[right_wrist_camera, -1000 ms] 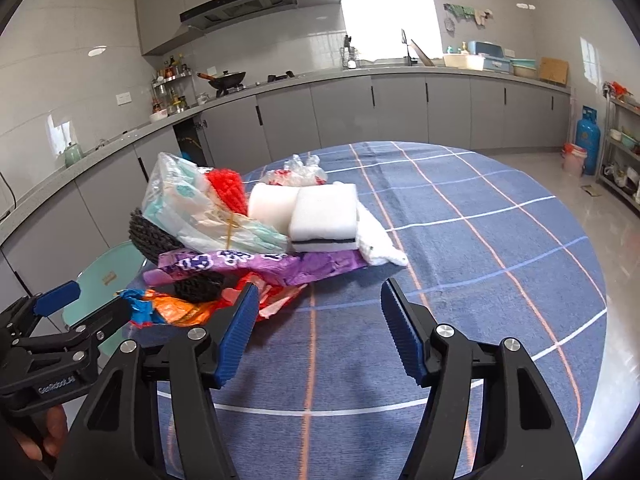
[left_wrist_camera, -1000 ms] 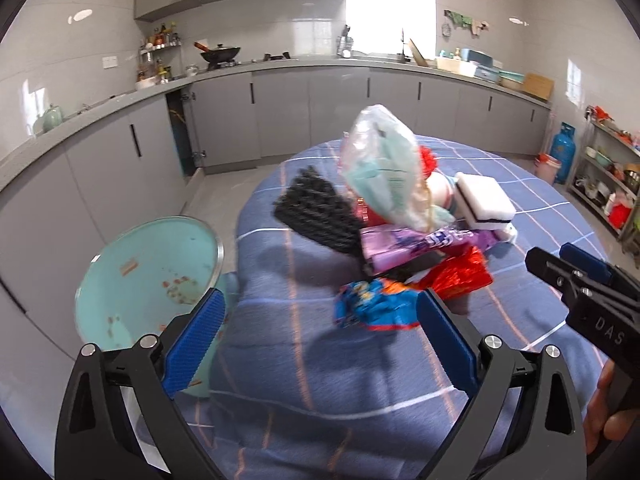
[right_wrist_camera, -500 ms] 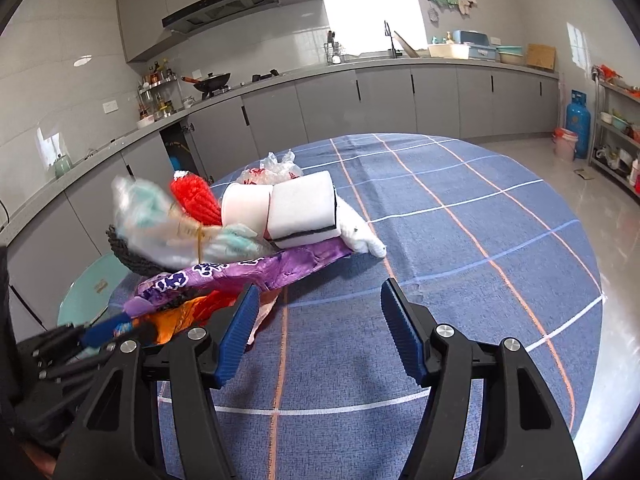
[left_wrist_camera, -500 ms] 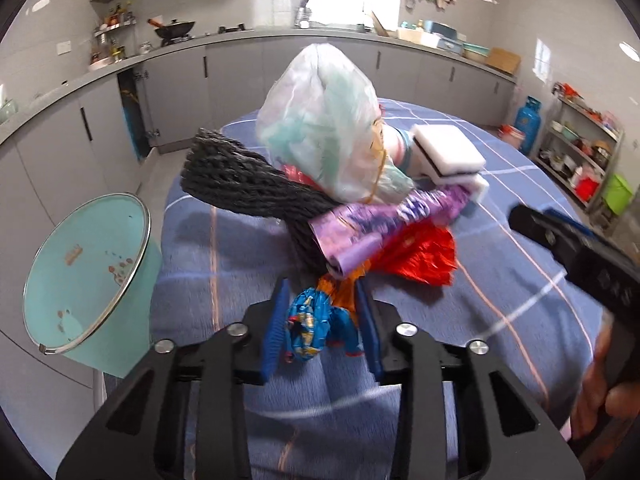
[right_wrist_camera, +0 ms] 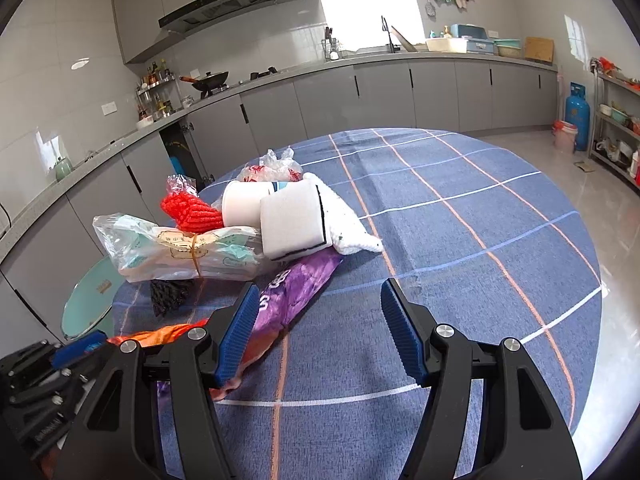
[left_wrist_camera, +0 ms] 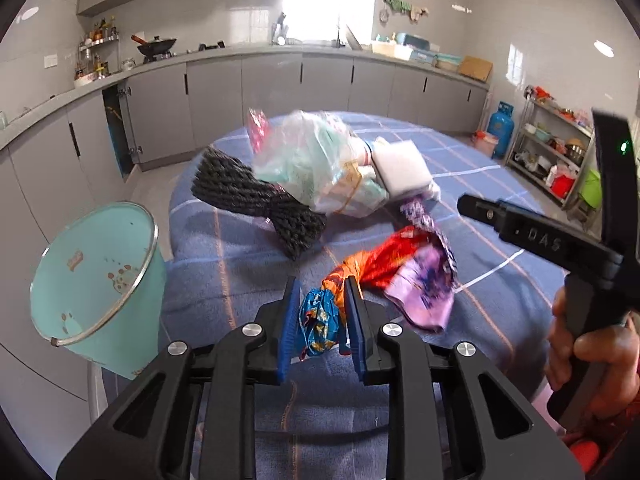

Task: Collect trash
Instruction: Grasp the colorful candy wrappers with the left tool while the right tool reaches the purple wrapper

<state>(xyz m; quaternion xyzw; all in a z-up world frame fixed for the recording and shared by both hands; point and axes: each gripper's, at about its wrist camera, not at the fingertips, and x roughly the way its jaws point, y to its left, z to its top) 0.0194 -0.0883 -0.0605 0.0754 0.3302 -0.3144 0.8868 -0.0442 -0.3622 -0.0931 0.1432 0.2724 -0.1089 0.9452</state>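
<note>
- trash lies heaped on a round table under a blue checked tablecloth [right_wrist_camera: 460, 240] in a grey-cabinet kitchen.
- left gripper [left_wrist_camera: 322, 316] has its blue pads closing on a crumpled blue-and-orange wrapper [left_wrist_camera: 320, 320] at the near edge of the cloth; the wrapper sits squeezed between them.
- right gripper [right_wrist_camera: 316, 332] hangs above the cloth with its jaws moderately wide and nothing between them.
- left wrist view alone shows the teal trash bucket [left_wrist_camera: 96, 276] standing beside the table on the left, tilted in the fisheye, its inside spotted; the right wrist view catches only a sliver of its rim [right_wrist_camera: 86, 300].
- left wrist view also shows a red-and-orange foil bag [left_wrist_camera: 384, 260] and a purple wrapper [left_wrist_camera: 424, 284] trailing right behind the pinched wrapper, both blurred.
- right wrist view gives the pile's far side: a red mesh scrubber [right_wrist_camera: 192, 212], a white paper cup [right_wrist_camera: 244, 204] on its side, a white sponge [right_wrist_camera: 294, 224] with a dark layer, and a white cloth [right_wrist_camera: 348, 232] behind it.
- both views show the clear plastic bag [right_wrist_camera: 180, 252] tied with a rubber band, resting on a black woven net [left_wrist_camera: 256, 200].
- a person's hand [left_wrist_camera: 592, 356] grips the right gripper's handle at the right edge of the left wrist view.
</note>
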